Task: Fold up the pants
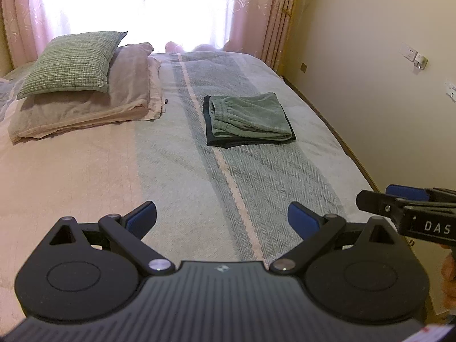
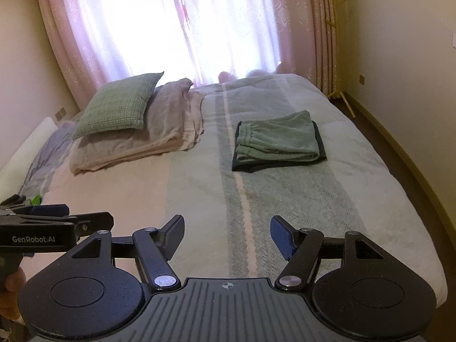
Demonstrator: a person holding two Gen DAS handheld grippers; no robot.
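The folded sage-green fleece pants (image 1: 247, 118) lie on top of a folded dark garment (image 1: 225, 139) on the bed (image 1: 199, 176), over its grey-green herringbone stripe, toward the wall side. Both are well apart from the left hand-held gripper (image 1: 221, 219) and the right hand-held gripper (image 2: 227, 235), which hover side by side above the bed's near end, each spread wide and holding nothing. A green checked pillow (image 2: 118, 107) rests on folded beige bedding (image 2: 159, 134) to the left.
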